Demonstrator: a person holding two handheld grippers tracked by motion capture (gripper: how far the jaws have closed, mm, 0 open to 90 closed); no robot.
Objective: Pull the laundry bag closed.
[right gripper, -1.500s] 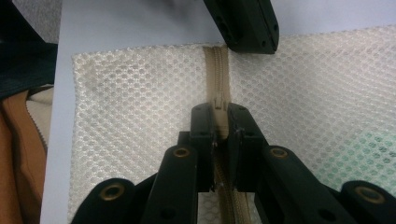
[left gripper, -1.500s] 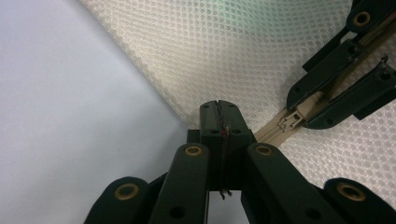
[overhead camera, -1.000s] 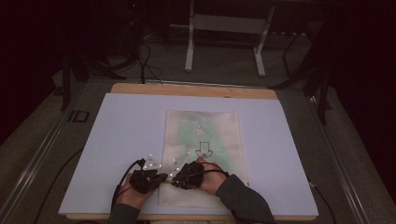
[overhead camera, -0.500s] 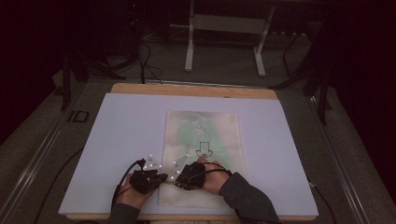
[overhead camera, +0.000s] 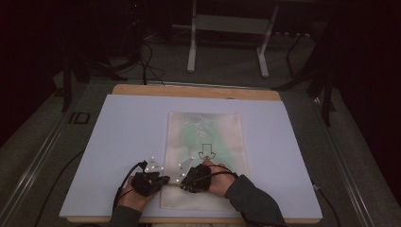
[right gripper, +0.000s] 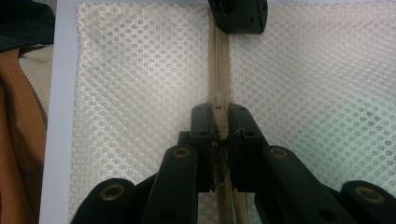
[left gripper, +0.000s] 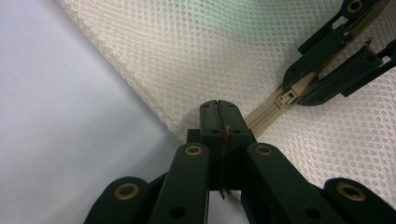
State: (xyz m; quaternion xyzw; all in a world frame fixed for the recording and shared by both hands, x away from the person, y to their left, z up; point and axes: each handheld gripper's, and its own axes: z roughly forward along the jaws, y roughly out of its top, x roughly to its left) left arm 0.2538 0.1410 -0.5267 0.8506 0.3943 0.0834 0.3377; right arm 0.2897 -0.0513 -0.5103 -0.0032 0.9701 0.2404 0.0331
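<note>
Little had changed since the earlier frames: your right forearm had shifted only slightly at the near edge, and both hands stayed low over the near end of the mesh bag.

You held the left gripper at the bag's left border. In the left gripper view its jaws stood pressed together, pinching the bag's edge right where the zipper tape ended.

You held the right gripper just beside it, over the same zipper line. In the right gripper view the jaws were drawn in narrow and clamped on the zipper pull, with the zipper running straight ahead to the other gripper's tips at the top of that view.

The bag lay flat on the white board, lengthwise away from you, its near end under your hands. A faint green tint showed through the mesh at its middle. A small black-outlined mark sat on the bag just beyond the right gripper. The board rested on a wooden table.
</note>
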